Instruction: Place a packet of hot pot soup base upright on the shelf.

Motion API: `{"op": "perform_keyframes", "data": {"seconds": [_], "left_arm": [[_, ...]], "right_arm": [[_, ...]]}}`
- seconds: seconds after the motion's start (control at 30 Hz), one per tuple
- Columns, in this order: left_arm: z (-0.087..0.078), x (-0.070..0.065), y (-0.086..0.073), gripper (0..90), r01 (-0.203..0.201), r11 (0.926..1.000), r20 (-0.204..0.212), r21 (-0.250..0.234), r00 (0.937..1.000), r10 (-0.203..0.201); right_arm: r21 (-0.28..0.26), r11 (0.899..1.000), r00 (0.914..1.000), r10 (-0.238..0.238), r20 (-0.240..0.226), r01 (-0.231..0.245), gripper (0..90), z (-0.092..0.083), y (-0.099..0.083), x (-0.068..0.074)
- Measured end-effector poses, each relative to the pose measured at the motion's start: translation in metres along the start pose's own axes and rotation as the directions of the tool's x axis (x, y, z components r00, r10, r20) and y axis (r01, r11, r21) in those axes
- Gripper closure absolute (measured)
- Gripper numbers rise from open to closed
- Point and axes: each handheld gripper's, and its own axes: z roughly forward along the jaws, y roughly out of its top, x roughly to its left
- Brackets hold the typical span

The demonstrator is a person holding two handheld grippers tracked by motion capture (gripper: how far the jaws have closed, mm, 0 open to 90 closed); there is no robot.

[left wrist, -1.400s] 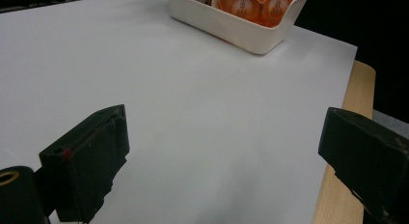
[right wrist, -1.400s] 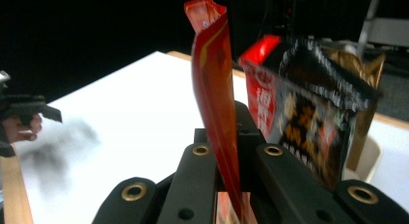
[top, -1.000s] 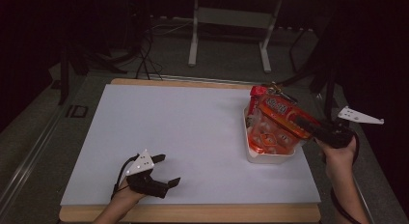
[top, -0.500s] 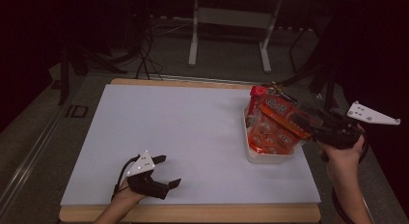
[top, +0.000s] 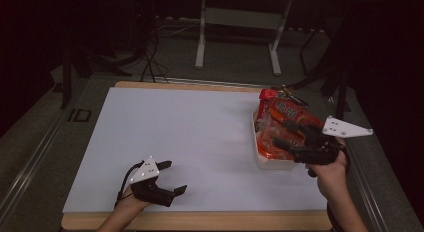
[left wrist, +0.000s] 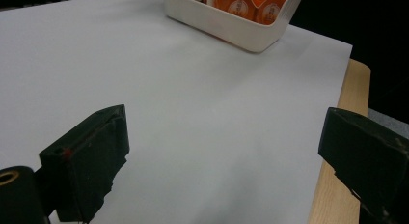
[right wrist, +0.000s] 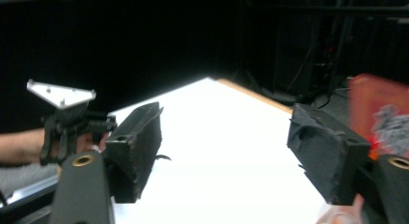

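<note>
Packet point(top: 287, 114): red, tilted atop the white bin point(top: 270, 162), right of the frame.
Right gripper point(top: 289, 137): over the bin, jaws just opening, wide, holding nothing.
Left gripper point(top: 172, 178): lower left on the table point(top: 190, 132), jaws wide apart, empty.

A matt white sheet point(top: 200, 142) is covering the table point(top: 200, 221), whose pale wooden edge is showing smooth. The white tub point(left wrist: 226, 26) is looking like smooth plastic, the orange packets point(top: 287, 117) are gleaming glossy, and the right gripper point(top: 295, 137) is showing rough matt black pads.
</note>
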Motion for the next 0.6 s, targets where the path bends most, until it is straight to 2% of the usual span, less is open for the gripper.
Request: {"op": "perform_keyframes", "data": {"seconds": [0.3, 0.4, 0.6], "left_arm": [[-0.001, -0.001, 0.0, 4.4, -0.002, 1.0, -0.002, -0.004, 1.0, 0.002], [-0.002, -0.001, 0.0, 4.5, -0.006, 1.0, -0.001, -0.004, 1.0, 0.006], [-0.002, -0.001, 0.0, 4.5, -0.006, 1.0, 0.0, -0.004, 1.0, 0.006]], "right_arm": [[0.058, 0.998, 0.9974, 0.023, -0.068, -0.019, 17.2, 0.031, -0.033, 0.01], [0.075, 0.997, 0.997, 0.005, -0.078, 0.001, 16.6, 0.039, -0.043, 0.013], [0.129, 0.992, 0.9943, 0.022, -0.104, -0.009, 16.6, 0.051, -0.067, 0.016]]}}
